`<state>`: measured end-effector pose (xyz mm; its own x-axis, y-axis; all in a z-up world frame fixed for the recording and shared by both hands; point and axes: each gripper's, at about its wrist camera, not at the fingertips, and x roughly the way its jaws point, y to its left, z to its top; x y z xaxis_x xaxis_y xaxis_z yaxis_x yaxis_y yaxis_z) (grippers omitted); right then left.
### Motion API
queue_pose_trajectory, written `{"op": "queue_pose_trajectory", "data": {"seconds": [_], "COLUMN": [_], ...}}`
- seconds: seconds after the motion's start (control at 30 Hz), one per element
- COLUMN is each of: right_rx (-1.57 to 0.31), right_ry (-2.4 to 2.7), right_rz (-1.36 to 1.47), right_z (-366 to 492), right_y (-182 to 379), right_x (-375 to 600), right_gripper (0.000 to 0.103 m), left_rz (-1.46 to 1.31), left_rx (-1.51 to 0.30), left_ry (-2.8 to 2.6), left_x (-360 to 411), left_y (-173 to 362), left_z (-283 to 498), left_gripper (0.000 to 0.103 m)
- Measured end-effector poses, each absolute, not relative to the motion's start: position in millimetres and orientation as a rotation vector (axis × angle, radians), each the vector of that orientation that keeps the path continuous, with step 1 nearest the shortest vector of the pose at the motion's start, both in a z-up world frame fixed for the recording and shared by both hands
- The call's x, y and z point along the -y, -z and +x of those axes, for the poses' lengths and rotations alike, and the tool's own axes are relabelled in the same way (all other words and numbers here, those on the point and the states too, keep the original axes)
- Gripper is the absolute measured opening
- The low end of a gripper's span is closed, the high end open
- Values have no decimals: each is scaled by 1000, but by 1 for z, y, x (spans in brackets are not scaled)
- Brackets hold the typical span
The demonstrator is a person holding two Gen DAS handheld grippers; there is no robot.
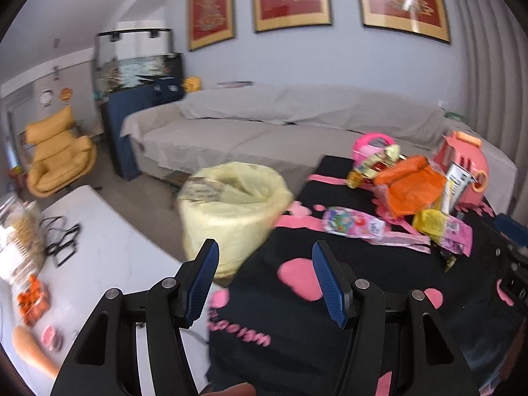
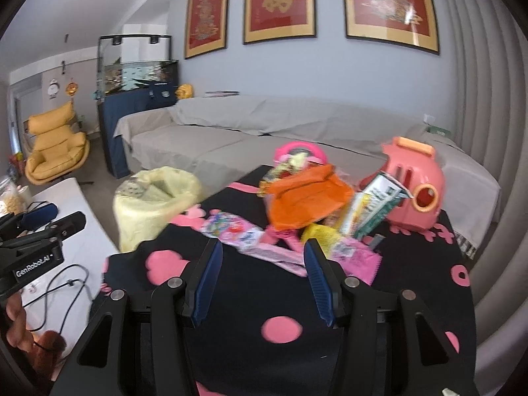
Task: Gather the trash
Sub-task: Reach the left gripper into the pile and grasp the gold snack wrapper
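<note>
Hovering over the black cloth with pink shapes (image 2: 250,297), the right gripper (image 2: 260,277) has its blue pads spread apart with nothing between them. Trash wrappers lie heaped at twelve to one o'clock: an orange bag (image 2: 307,194), a pink patterned packet (image 2: 231,231), and what may be a yellow packet (image 2: 321,236), blurred. The left gripper (image 1: 265,282) is likewise spread and empty, with the yellow-lined bin (image 1: 231,211) at eleven o'clock.

blurred: bin (image 1: 231,211), wrappers (image 1: 356,224) | cut off: jar (image 1: 16,231) | print unreadable
</note>
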<state>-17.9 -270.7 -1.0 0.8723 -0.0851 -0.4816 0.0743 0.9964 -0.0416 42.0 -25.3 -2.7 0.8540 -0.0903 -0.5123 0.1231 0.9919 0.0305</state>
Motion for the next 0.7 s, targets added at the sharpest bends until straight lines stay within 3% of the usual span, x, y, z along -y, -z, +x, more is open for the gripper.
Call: {"op": "queue_pose_trajectory", "data": {"seconds": [0.43,0.7], "right_rx": [-573,-623], "right_ry": [281,309], "right_rz": [66,85], "right_z": [16,34], "right_y": [25,42], "right_x": [385,413], "right_gripper": [48,48], "left_rz": [57,-1], "left_rx": [-662,-724], "left_ry": [651,693], "left_x": [146,204], "left_y": [35,48], "left_z": [154,233], "left_gripper": [60,59]}}
